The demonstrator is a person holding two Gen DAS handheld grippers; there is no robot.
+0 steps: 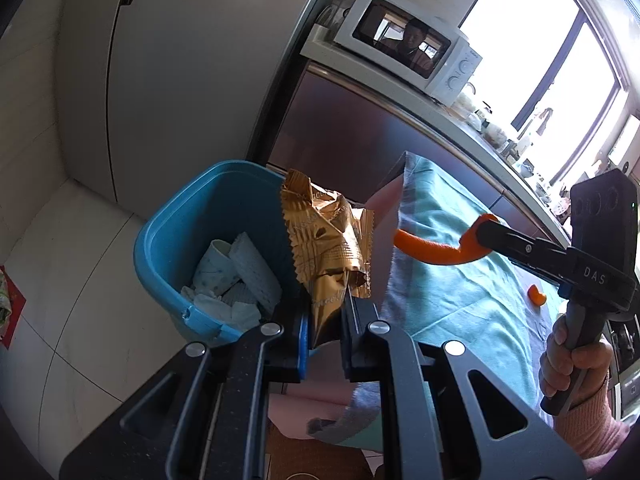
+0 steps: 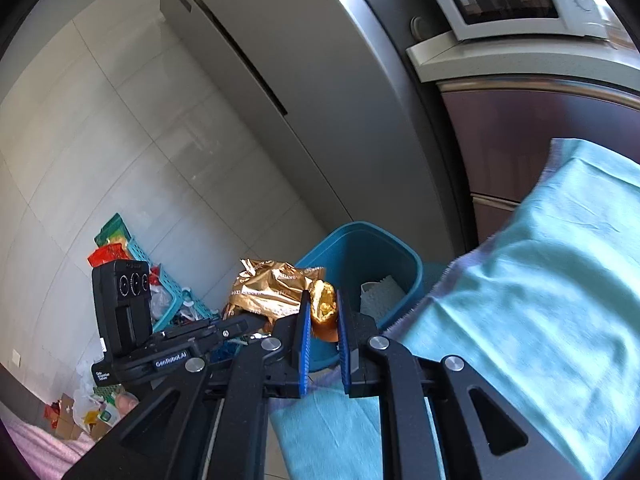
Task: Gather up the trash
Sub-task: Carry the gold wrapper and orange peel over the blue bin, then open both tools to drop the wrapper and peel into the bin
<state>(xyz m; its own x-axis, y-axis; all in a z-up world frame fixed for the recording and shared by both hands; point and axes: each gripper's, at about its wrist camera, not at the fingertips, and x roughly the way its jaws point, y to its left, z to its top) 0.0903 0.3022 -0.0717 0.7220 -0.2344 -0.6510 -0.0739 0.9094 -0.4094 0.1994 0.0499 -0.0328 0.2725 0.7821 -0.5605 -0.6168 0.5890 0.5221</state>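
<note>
My left gripper (image 1: 325,314) is shut on a crumpled gold snack wrapper (image 1: 326,248), holding it just right of the blue trash bin (image 1: 180,240). The bin stands on the floor with crumpled paper towels (image 1: 236,280) inside. My right gripper (image 2: 323,314) is shut on a curled orange peel (image 2: 323,306), near the blue bin's (image 2: 360,248) rim. In the left wrist view the right gripper (image 1: 486,228) holds that orange peel (image 1: 432,250) over the teal cloth. In the right wrist view the left gripper (image 2: 256,322) carries the gold wrapper (image 2: 268,288) at the left.
A small orange peel piece (image 1: 537,295) lies on the teal tablecloth (image 1: 460,300). A grey fridge (image 1: 180,60) and a microwave (image 1: 408,40) on a cabinet stand behind the bin. A teal basket (image 2: 160,284) with clutter sits on the floor at the left.
</note>
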